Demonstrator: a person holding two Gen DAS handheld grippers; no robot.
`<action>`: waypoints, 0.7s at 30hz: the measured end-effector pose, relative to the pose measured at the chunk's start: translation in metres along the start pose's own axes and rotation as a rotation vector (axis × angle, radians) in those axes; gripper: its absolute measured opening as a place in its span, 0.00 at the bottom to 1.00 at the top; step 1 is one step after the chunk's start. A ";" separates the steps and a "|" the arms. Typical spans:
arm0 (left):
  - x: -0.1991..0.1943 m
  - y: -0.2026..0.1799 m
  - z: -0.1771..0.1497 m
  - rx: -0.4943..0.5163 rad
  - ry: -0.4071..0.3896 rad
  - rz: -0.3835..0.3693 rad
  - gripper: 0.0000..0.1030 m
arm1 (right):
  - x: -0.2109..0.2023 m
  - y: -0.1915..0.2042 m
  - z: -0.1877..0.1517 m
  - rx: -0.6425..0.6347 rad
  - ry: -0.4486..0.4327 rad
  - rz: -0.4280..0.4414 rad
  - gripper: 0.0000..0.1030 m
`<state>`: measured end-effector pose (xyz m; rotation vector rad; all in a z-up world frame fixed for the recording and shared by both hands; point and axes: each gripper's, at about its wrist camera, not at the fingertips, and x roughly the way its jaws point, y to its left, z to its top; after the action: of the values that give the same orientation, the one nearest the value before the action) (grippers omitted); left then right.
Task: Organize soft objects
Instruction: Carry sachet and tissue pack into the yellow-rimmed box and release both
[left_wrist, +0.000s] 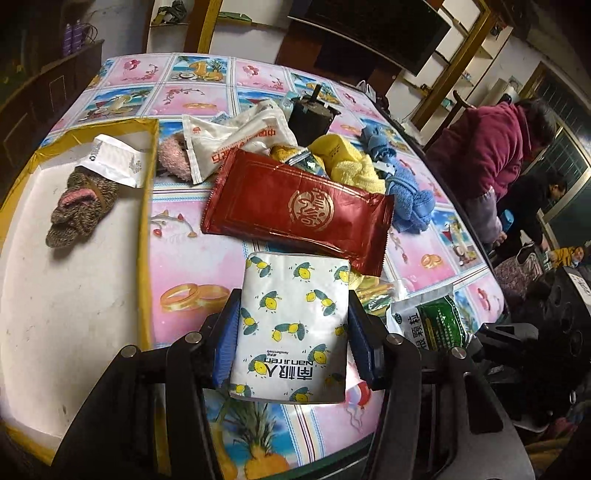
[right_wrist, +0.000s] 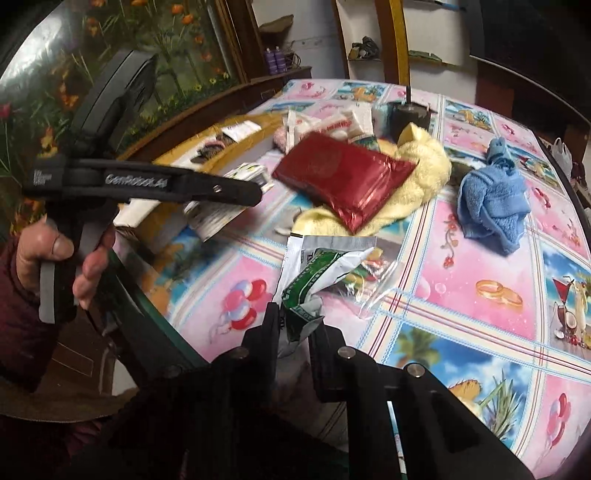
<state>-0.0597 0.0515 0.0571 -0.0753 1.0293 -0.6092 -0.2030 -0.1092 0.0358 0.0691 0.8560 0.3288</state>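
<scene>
My left gripper (left_wrist: 291, 328) is shut on a white tissue pack with lemon prints (left_wrist: 295, 317), held above the table near its front edge. My right gripper (right_wrist: 295, 328) is shut on a crumpled green and white sachet (right_wrist: 317, 273), which also shows in the left wrist view (left_wrist: 432, 321). A red foil pack (left_wrist: 295, 210) lies mid-table over a yellow towel (right_wrist: 417, 166). A blue towel (right_wrist: 491, 199) lies to the right. A pink fuzzy item (left_wrist: 173, 155) and white packs (left_wrist: 240, 136) lie behind. A brown knitted sock (left_wrist: 77, 206) and a white pack (left_wrist: 110, 162) lie in the box.
A white box with yellow edges (left_wrist: 144, 206) stands at the table's left. A black motor-like object (left_wrist: 310, 114) stands at the back. The table has a pink and blue patterned cloth (right_wrist: 480, 280). People (left_wrist: 495, 155) are at the right. A clear wrapper (right_wrist: 373, 280) lies by the sachet.
</scene>
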 end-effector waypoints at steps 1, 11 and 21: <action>-0.008 0.006 0.001 -0.017 -0.003 -0.012 0.51 | -0.003 0.001 0.003 -0.001 -0.009 0.002 0.12; -0.045 0.114 0.028 -0.209 -0.029 0.159 0.51 | 0.016 0.041 0.073 -0.063 -0.032 0.110 0.12; -0.020 0.203 0.083 -0.333 -0.041 0.263 0.51 | 0.099 0.085 0.147 -0.090 0.080 0.200 0.12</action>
<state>0.0906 0.2127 0.0485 -0.2395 1.0720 -0.1936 -0.0540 0.0129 0.0767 0.0585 0.9148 0.5602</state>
